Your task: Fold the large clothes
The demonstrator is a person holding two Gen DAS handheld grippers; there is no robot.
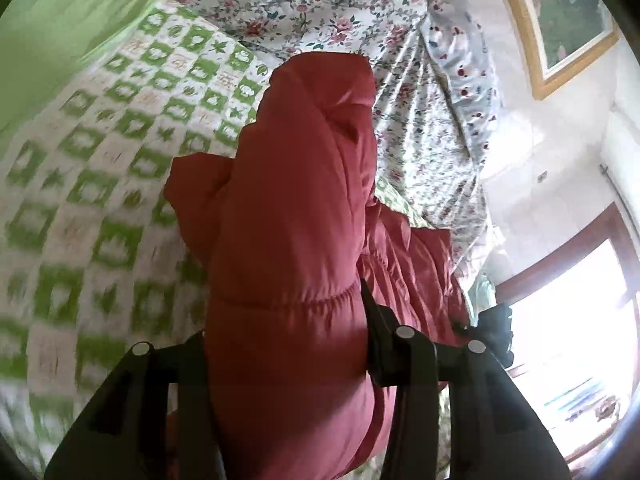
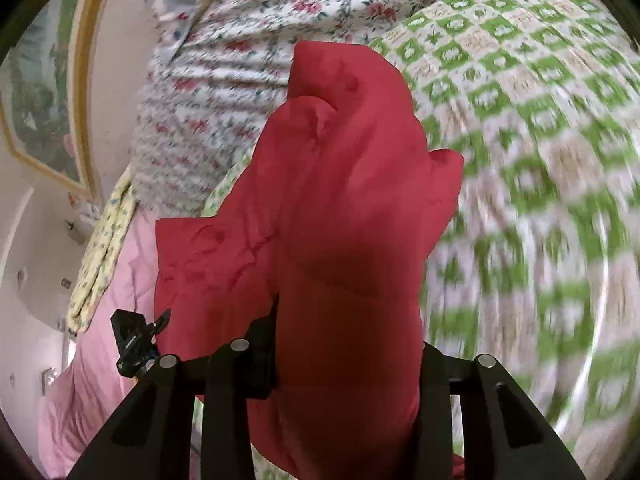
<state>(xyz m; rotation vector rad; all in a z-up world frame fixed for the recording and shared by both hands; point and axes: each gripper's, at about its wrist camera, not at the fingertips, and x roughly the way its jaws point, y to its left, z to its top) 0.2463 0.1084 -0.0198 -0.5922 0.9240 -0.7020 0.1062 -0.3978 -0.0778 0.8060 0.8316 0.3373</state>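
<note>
Your left gripper (image 1: 286,320) points forward over the bed with its two black fingers closed in on a thick roll of the red quilted puffer jacket (image 1: 296,208), the padded fabric bulging out between them and running away from the camera. The rest of the garment hangs and bunches to the right of that roll, above the green-and-white checked bedspread (image 1: 100,184).

Your right gripper (image 2: 348,344) is angled the same way, its fingers pressed against a fat fold of the same red quilted puffer jacket (image 2: 340,208), which fills the gap between them and rises ahead in a crumpled peak. In this view the jacket is lifted over the checked bedspread (image 2: 532,168), which is blurred.

Beyond the jacket lies a white floral-print quilt (image 1: 312,4) heaped toward the wall, where a gold-framed picture (image 1: 560,20) hangs. A pink blanket (image 2: 100,320) shows at the lower left of the right wrist view, beside a small black part of the other gripper (image 2: 134,340).
</note>
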